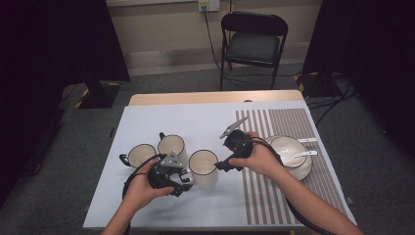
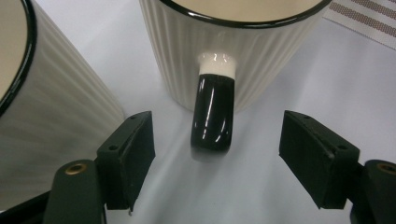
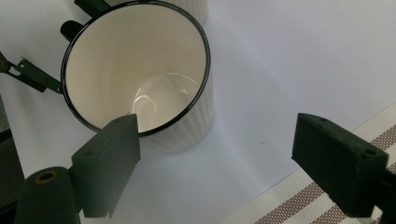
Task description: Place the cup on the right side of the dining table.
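The ribbed mug's black handle (image 2: 212, 112) sits between my left tongs (image 2: 217, 154) — wide open, touching nothing. My right tongs (image 3: 219, 163) gape just beside the mug (image 3: 140, 70), empty.

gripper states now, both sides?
Left gripper: open, jaws either side of the mug handle, not touching.
Right gripper: open, holding nothing, above the mug.

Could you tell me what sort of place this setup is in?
Probably a lab or studio set up for recording: black curtains flank the table, cables trail over grey carpet, and a folding chair stands by a bare wall.
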